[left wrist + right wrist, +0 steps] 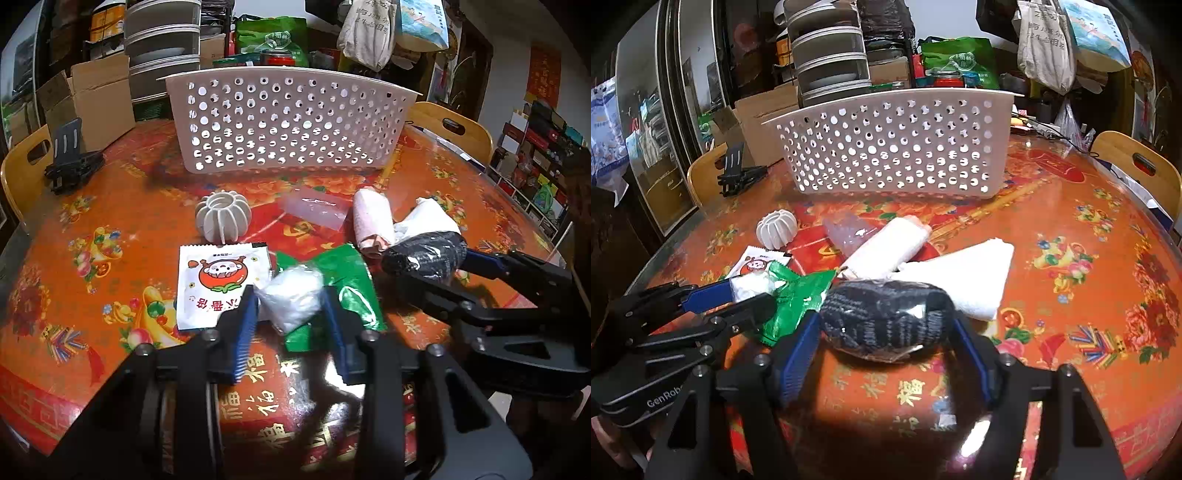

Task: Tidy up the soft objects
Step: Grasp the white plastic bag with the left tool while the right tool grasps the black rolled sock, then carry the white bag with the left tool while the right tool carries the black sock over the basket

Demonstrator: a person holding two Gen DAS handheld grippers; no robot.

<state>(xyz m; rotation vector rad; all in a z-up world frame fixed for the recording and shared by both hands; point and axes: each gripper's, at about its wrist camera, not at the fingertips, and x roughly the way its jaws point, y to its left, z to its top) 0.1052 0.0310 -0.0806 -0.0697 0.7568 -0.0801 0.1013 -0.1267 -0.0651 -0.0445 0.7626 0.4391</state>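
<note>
My left gripper (290, 306) is shut on a white soft bundle in clear wrap (291, 299), above a green packet (343, 291). It also shows in the right wrist view (746, 291). My right gripper (886, 325) is shut on a black knitted bundle in clear wrap (886, 317), which also shows in the left wrist view (424, 258). A pink-white roll (369, 221), a white folded cloth (964, 277) and a white perforated basket (291, 122) lie beyond on the table.
A white ribbed ball (223, 214), a clear soft block (314, 210) and a white cartoon sachet (218, 284) lie near the left gripper. A black stand (72, 158) sits far left. Wooden chairs (454, 129) and boxes ring the red patterned table (110, 240).
</note>
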